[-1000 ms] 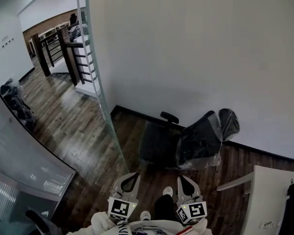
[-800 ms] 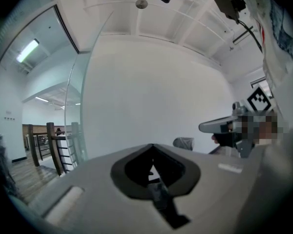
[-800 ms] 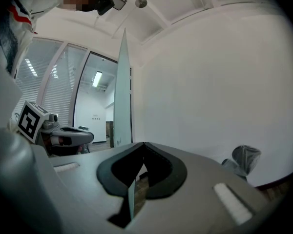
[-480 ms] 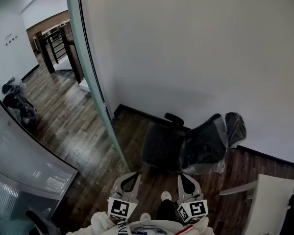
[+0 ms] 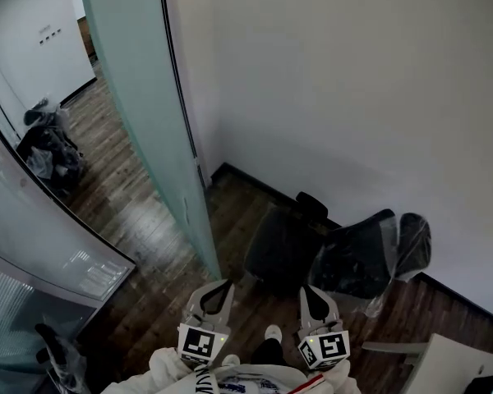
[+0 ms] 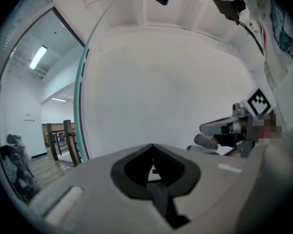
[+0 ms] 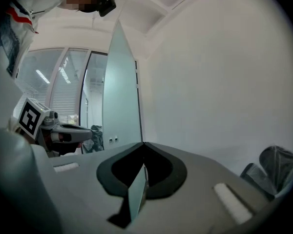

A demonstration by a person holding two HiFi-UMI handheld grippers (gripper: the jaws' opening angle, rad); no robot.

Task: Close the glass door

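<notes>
I see the glass door (image 5: 140, 97) edge upright, up-left of left gripper (image 5: 216, 295) — nearer than right gripper (image 5: 312, 300); both jaws closed, empty.

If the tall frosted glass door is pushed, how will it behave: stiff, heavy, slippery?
The tall frosted glass door probably swings as one stiff pane. Being so tall, it is likely heavy and slow to start. Its smooth face may be slippery.

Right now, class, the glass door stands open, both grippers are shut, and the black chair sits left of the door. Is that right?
No: the head view shows the black chair sitting right of the glass door, not left. The rest holds.
</notes>
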